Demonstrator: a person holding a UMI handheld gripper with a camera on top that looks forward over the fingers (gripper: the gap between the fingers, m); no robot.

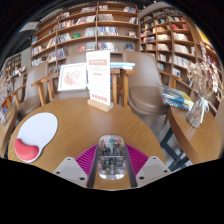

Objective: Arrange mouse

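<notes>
Holding mouse [111,157] clamped between my gripper [111,172] fingers, long axis pointing ahead | mouse pad [34,136] lies forward-left of mouse | next: swing left.

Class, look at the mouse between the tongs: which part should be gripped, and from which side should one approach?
Grip the mouse across its two long flanks, coming from its near end. It lies lengthwise between the tongs, whose pink pads already flank its narrow width; whether they press on it is unclear.

My gripper's [111,170] pads [88,157] are magenta; the mouse [111,155] looks clear grey, the table [90,125] warm brown wood, the mouse pad [36,135] white with red.
</notes>
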